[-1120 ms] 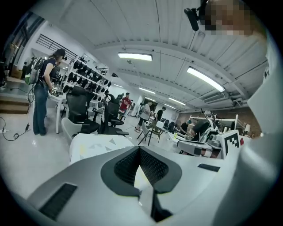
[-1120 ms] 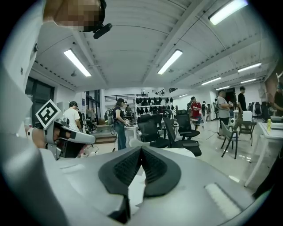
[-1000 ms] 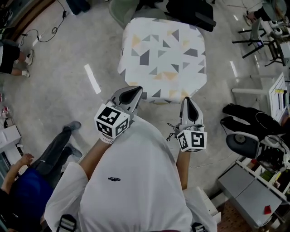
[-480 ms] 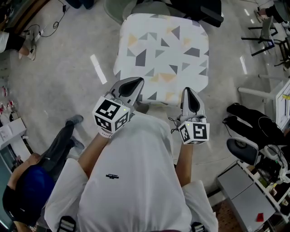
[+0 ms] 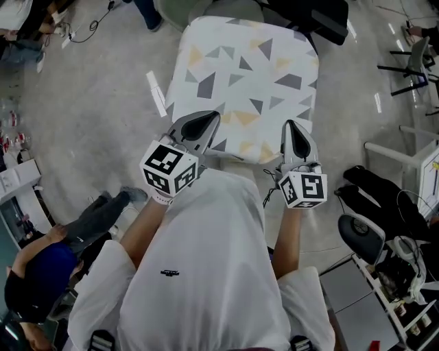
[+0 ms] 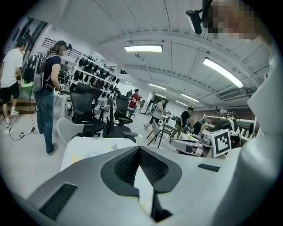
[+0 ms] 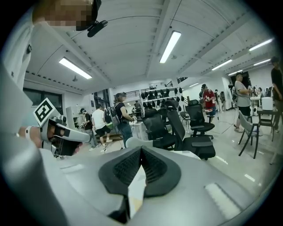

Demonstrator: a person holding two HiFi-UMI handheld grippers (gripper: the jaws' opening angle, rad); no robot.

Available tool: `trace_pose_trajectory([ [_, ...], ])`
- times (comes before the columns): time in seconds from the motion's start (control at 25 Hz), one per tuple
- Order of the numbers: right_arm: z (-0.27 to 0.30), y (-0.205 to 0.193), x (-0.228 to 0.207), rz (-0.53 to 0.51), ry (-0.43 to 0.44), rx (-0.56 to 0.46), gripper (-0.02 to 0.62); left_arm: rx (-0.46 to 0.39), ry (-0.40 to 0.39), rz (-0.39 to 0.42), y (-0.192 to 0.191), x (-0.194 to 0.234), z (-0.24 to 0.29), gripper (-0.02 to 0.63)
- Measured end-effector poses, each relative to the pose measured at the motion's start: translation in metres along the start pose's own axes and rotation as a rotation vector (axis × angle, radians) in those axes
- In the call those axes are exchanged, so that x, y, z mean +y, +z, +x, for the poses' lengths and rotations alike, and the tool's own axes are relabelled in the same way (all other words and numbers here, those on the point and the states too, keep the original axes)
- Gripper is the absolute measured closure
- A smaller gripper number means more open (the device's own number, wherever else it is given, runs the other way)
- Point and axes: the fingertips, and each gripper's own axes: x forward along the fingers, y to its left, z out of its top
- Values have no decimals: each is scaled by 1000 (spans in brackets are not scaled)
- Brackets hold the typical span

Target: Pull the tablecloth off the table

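The tablecloth [image 5: 247,75] is white with grey, black and yellow triangles and covers a small square table ahead of me, hanging over its edges. My left gripper [image 5: 204,122] is shut and hovers over the cloth's near left edge. My right gripper [image 5: 295,130] is shut too, over the near right edge. In the left gripper view the closed jaws [image 6: 139,148] point across the cloth [image 6: 86,148], and a sliver of cloth shows through the gap behind the tips. The right gripper view shows the same closed jaws [image 7: 141,150]. Neither gripper holds anything that I can see.
A black office chair [image 5: 312,17] stands at the table's far side. A crouching person in a blue cap [image 5: 41,274] is at my left, close to my feet. Black chairs [image 5: 387,202] and a white table frame [image 5: 405,147] crowd the right. More people and chairs [image 6: 84,106] stand beyond.
I have come closer to the table. Both grippers, shut throughout, moved forward from short of the near edge to over it. The crouching person now sits lower left in the head view.
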Motion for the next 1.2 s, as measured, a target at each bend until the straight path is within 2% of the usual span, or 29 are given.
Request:
trace_pose_trajectory([
  [0.36, 58, 1, -82, -18, 17, 43, 583, 38, 8, -14, 8, 6, 68, 600],
  [0.76, 160, -26, -173, -10, 53, 87, 492, 118, -11, -18, -2, 29, 158, 600],
  [1.2, 270, -77, -250, -144, 82, 234, 423, 168, -23, -51, -23, 58, 245, 600],
])
